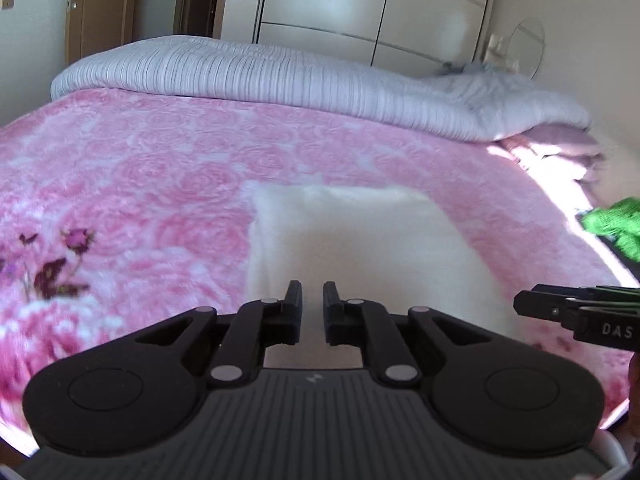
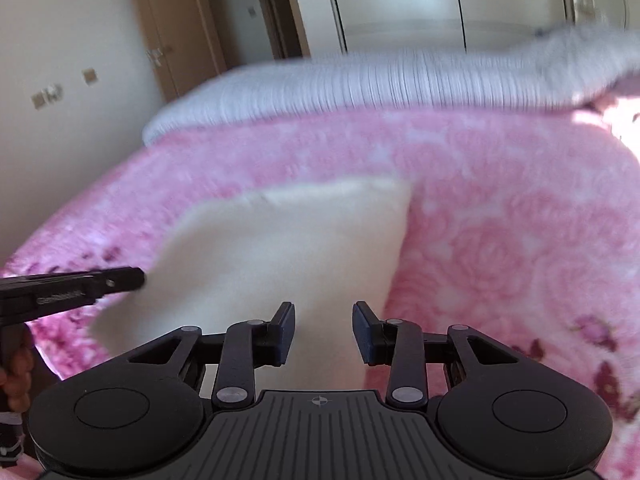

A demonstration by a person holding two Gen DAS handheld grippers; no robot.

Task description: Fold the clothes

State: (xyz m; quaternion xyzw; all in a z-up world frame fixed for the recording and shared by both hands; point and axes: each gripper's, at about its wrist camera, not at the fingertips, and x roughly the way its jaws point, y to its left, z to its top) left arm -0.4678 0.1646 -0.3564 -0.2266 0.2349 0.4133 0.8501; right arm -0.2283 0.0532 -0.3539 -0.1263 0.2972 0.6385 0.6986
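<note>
Left wrist view: a folded cream garment [image 1: 360, 248], soft and plush, roughly rectangular with straight edges, is seen lying flat on a fluffy pink blanket [image 1: 140, 184] patterned with embossed roses and darker purple flowers. The left gripper [image 1: 312, 304] is held above the garment's near edge; its black jaws are drawn nearly together, a thin slit is left between them, and nothing is gripped. A ribbed, pale lilac quilt [image 1: 260, 76] is bunched along the far side of the bed. At the right edge, a bright green fabric [image 1: 616, 228] is cut off and cannot be identified. The right gripper [image 2: 324, 328] is shown in its own view over the garment's near right corner, jaws held partly apart with nothing between them. Much of that view is blurred, so fine fabric detail is lost.
</note>
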